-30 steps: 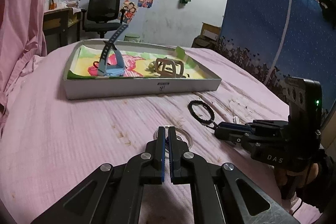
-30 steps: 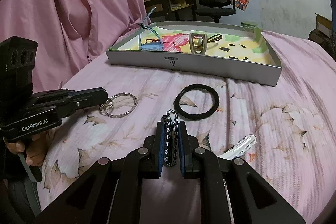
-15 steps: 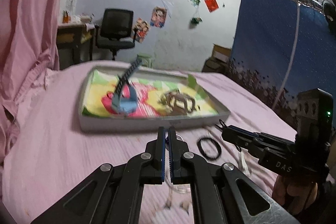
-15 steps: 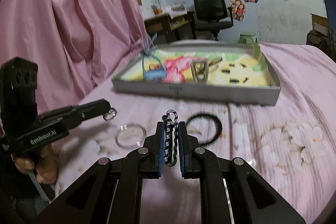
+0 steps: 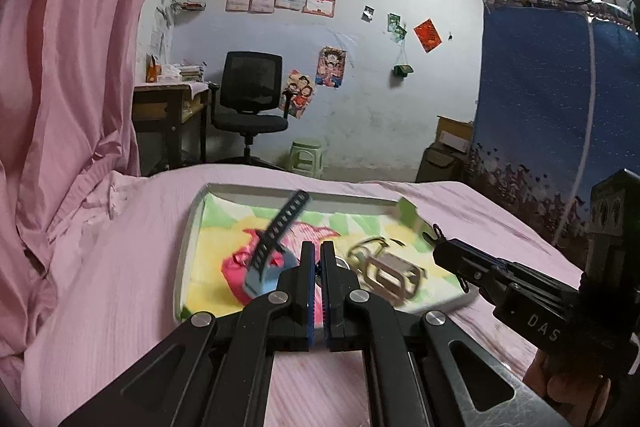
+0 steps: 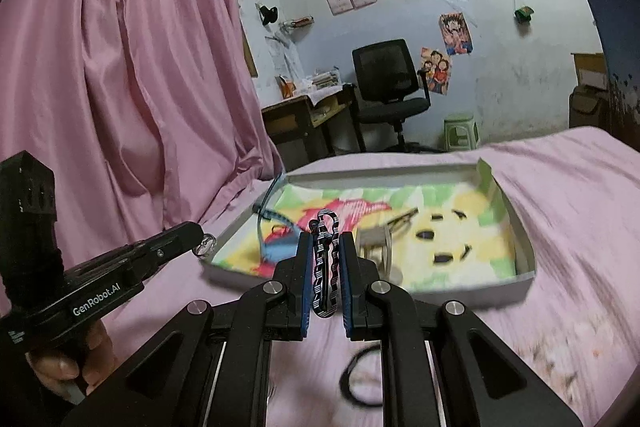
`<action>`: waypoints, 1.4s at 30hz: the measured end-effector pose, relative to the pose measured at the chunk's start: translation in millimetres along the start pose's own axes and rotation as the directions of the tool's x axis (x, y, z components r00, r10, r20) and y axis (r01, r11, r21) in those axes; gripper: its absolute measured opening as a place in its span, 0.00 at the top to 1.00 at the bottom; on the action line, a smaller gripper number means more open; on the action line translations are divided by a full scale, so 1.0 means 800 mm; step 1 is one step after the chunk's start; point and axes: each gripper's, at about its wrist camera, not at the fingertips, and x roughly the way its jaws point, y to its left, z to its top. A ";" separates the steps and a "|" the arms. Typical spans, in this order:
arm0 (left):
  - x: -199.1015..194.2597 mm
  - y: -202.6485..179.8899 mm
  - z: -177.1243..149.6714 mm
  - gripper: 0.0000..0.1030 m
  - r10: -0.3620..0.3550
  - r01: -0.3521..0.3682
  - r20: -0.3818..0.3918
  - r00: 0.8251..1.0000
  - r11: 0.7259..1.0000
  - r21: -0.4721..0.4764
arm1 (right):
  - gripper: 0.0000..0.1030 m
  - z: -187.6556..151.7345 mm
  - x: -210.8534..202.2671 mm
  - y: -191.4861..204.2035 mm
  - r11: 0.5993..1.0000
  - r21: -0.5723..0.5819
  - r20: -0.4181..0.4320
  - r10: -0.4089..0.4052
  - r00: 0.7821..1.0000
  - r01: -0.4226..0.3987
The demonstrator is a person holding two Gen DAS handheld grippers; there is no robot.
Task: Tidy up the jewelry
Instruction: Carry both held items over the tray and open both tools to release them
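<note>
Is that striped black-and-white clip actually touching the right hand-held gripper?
Touching. The right wrist view shows the striped clip pinched between both pads of the right hand-held gripper.

left hand-held gripper (image 5: 317, 259) black, blue pads | silver screws | "GenRobot.AI" lettering

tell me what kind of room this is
Most likely a bedroom that doubles as a study: a bed with a pink sheet, an office chair beside a cluttered desk, and certificates and cartoon posters on the wall.

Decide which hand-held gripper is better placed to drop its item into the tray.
Right hand-held gripper, probably: its striped clasp faces the middle of the tray, while the left hand-held gripper hangs at a corner.
</note>
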 end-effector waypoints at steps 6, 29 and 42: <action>0.031 0.014 0.010 0.97 0.047 -0.047 0.005 0.999 0.999 -0.025 | 0.89 0.015 0.046 0.003 1.000 -0.019 0.007 -0.001 1.000 0.001; 0.089 0.055 0.000 0.97 0.064 -0.094 -0.286 0.956 0.991 -0.095 | 0.89 0.005 0.127 -0.012 0.999 0.014 -0.197 -0.039 0.980 0.043; 0.086 0.061 -0.006 0.95 0.039 -0.083 -0.346 0.937 0.990 -0.114 | 0.89 0.001 0.121 0.003 0.997 -0.059 -0.262 -0.071 0.962 0.058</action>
